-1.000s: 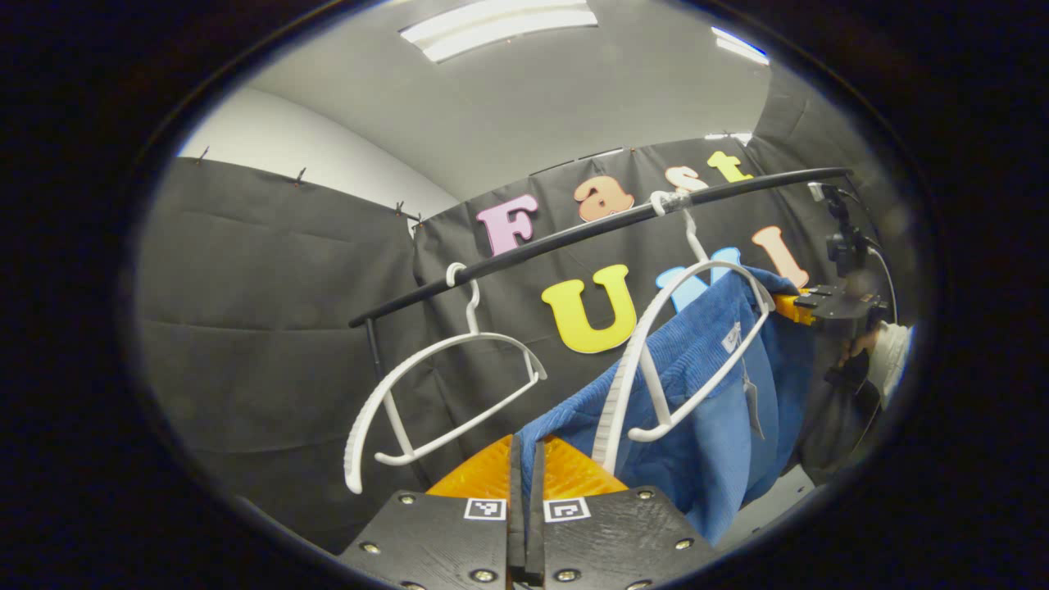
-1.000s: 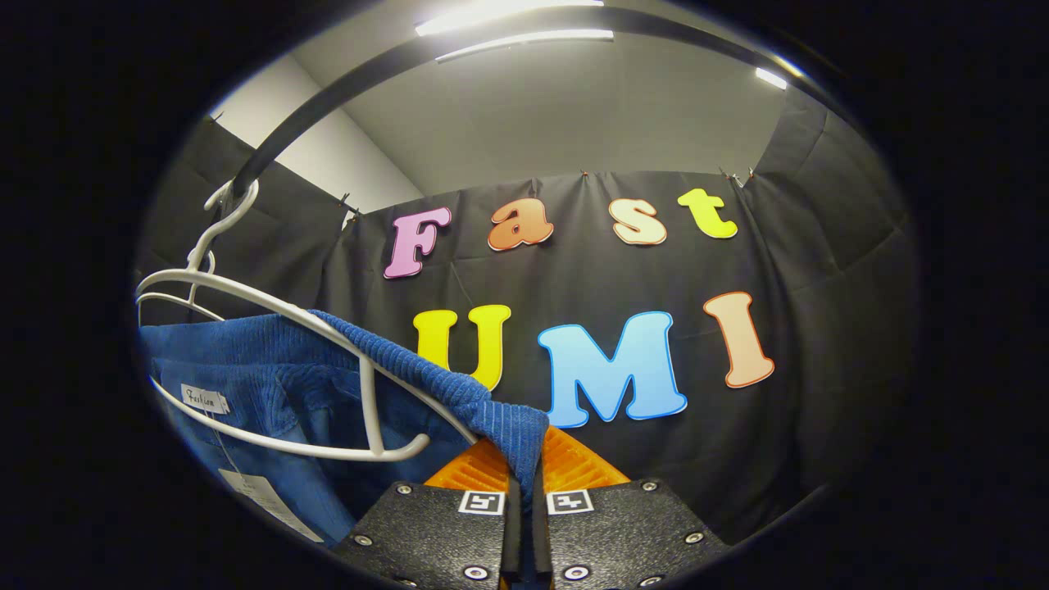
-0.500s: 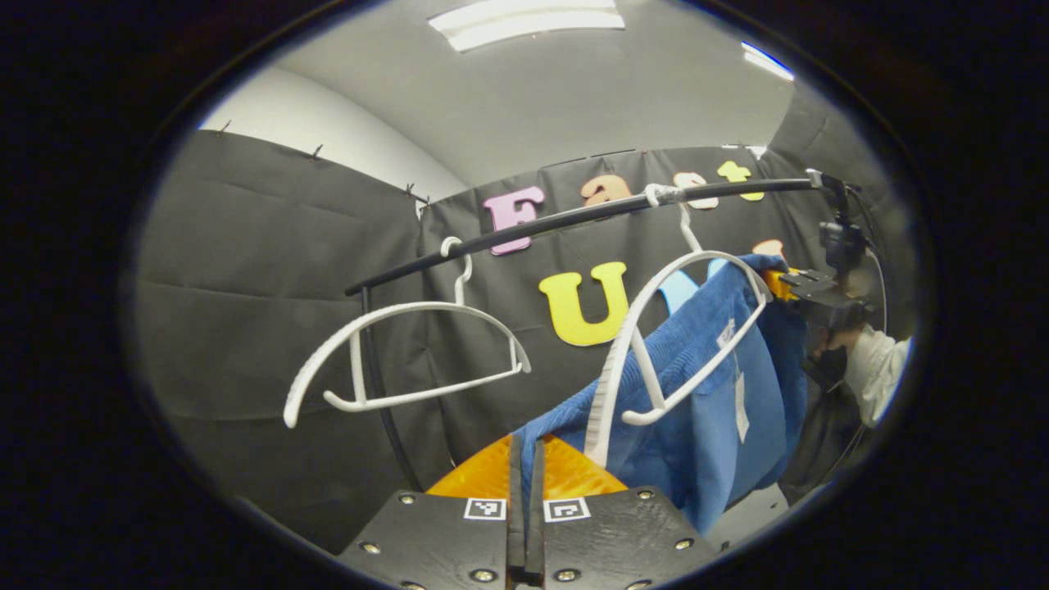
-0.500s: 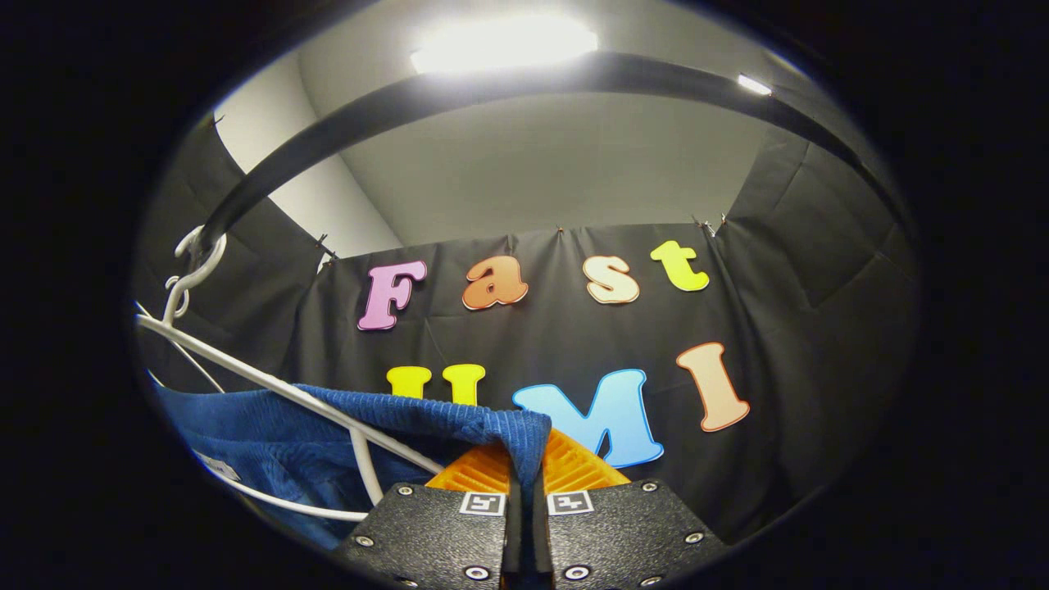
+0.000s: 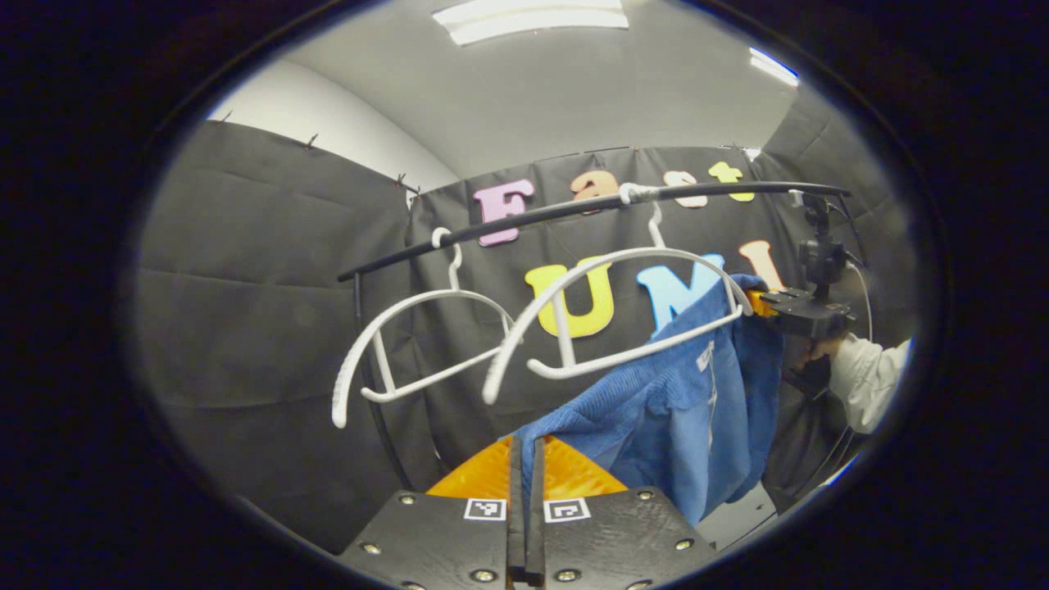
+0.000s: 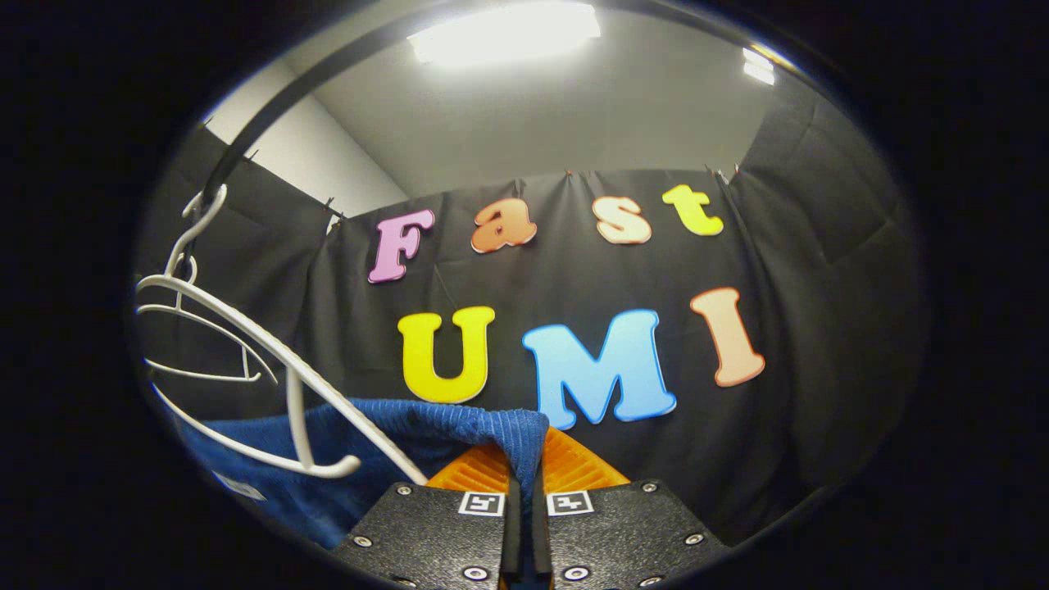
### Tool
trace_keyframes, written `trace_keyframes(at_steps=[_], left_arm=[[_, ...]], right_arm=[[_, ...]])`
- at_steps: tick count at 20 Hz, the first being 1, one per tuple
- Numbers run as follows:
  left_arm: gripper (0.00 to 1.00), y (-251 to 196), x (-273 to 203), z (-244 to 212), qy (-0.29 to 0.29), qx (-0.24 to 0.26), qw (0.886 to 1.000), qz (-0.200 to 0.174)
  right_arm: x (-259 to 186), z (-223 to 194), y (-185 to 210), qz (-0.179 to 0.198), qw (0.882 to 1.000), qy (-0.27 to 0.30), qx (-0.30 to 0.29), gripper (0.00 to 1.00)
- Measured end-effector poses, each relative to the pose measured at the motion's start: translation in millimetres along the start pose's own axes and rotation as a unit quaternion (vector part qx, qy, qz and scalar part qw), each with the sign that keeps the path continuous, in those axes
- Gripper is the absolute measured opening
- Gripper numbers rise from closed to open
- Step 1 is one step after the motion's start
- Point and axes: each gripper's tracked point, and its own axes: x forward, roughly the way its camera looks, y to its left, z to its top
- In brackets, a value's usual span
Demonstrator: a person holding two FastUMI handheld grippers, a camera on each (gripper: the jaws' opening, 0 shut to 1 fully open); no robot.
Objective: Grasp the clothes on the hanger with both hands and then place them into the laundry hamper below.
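the left gripper is clamped on one edge of the blue garment, with the cloth pinched between its two orange fingers. the right gripper is clamped on the other edge of the garment. the garment hangs stretched between the two grippers, below the black rail. its right part still lies over the right end of a white hanger. a second white hanger hangs bare, nearer the rail's left end. a hand in a white sleeve holds the right gripper.

Right claw pinches blue garment beside hanger
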Motion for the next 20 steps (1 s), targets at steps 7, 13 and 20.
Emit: trace_keyframes(at_steps=[7, 13, 20], left_arm=[[0.01, 0, -4, 9, -0.033, 0.002, 0.999, 0.020], [0.02, 3, -19, -35, 0.002, -0.025, 0.999, 0.030], [0.02, -27, -64, -94, 0.054, -0.084, 0.995, -0.017]], right_arm=[[-36, -70, -32, -0.016, 0.996, 0.086, -0.005, 0.05], [-85, -60, 23, 0.079, 0.992, 0.063, -0.076, 0.05], [-157, 12, 82, 0.128, 0.989, 0.020, -0.076, 0.05]])
